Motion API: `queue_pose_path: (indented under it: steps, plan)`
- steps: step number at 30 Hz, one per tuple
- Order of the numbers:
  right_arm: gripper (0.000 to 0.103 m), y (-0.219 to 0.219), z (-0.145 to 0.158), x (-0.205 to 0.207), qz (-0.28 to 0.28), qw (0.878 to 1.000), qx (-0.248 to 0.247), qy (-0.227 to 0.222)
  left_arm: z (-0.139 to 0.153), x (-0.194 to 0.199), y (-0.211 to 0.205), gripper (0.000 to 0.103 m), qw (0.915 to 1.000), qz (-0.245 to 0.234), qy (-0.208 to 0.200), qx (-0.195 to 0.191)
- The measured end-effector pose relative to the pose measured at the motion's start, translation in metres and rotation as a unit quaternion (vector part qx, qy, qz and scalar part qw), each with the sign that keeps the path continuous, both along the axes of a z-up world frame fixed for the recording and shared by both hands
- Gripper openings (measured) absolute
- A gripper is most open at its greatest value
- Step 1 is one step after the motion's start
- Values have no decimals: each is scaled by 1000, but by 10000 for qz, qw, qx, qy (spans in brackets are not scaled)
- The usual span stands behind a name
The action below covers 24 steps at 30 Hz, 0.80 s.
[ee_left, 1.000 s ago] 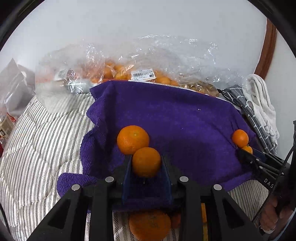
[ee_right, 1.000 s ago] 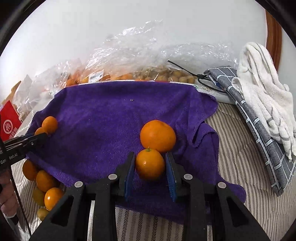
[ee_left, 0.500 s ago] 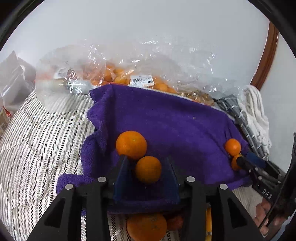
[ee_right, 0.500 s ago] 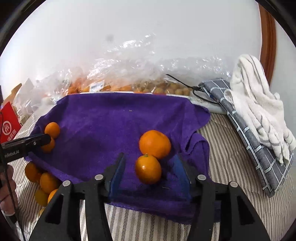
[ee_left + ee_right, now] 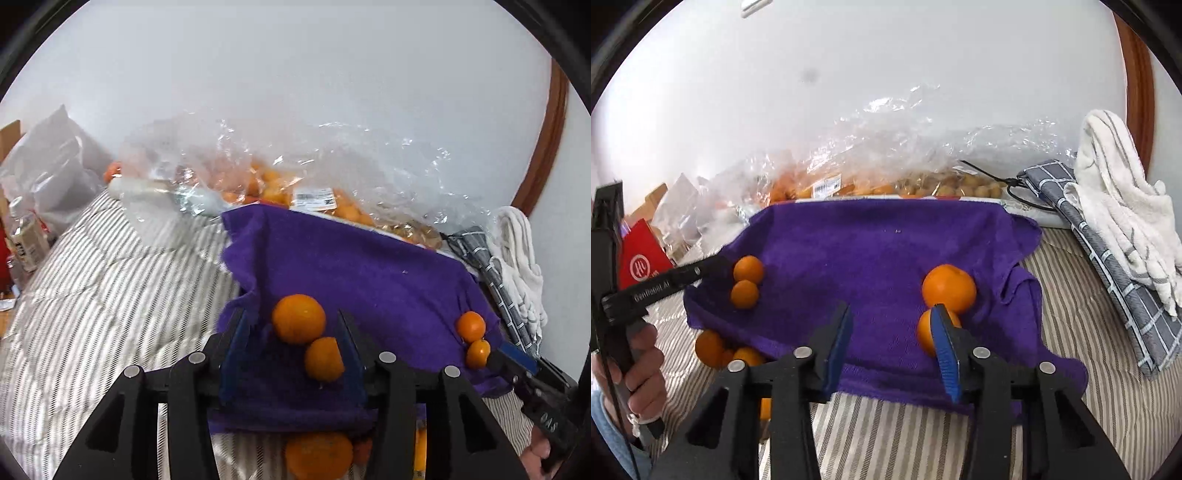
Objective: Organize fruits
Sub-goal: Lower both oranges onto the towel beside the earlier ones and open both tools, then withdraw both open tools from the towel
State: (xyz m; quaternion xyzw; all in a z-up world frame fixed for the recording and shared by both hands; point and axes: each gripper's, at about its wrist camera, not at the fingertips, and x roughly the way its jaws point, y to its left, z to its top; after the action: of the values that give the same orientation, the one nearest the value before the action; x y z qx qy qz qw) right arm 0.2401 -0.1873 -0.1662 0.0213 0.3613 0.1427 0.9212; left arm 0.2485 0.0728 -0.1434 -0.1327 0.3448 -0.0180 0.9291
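A purple towel [image 5: 362, 273] [image 5: 886, 258] lies on the striped bedding. Two oranges sit at its left end: a large orange [image 5: 299, 319] [image 5: 748, 268] and a small orange [image 5: 324, 359] [image 5: 744, 294]. Two more sit at its right end: a large one [image 5: 948, 288] [image 5: 470, 326] and a small one [image 5: 925, 338] [image 5: 478, 353]. My left gripper [image 5: 291, 354] is open and empty, the small orange between its fingers near the right one. My right gripper [image 5: 892, 345] is open and empty, its right finger in front of the small orange.
Loose oranges [image 5: 713, 349] [image 5: 319, 456] lie on the bedding below the towel's front edge. Clear plastic bags of fruit [image 5: 295, 192] [image 5: 886, 181] line the wall. A checked cloth and white towel [image 5: 1115, 206] lie at the right. A red box [image 5: 639, 258] stands at the left.
Both grippers opened and let go of their small oranges, which now rest on the towel beside the large ones. Both grippers have drawn back and up.
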Motion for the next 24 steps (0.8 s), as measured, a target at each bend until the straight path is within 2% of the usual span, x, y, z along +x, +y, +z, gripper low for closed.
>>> queue_pose_path:
  steps: [2,6,10,13,18,22,24]
  plan:
    - [44,10,1,-9,164,9997,-110,152,3,-8,5,45,10000,-34,51,-67]
    - [44,29,5,-39,416,9989,-189,113,4,-39,17,47,9998,-179,-42,-127]
    - [45,44,-1,-51,572,9978,-59,317,-4,-69,27,48,9998,-178,-66,-15]
    - [45,58,-12,-51,676,9956,-102,634,-13,-88,35,48,9998,-87,-91,144]
    - [45,68,-30,-49,736,9928,-109,943,-16,-101,48,48,9999,-54,-122,-22]
    - [45,67,-40,-38,641,9897,270,1251,-17,-99,52,50,9999,18,-95,-57]
    - [45,68,-41,-34,559,9903,347,1228,-21,-97,56,50,9998,49,-9,-181]
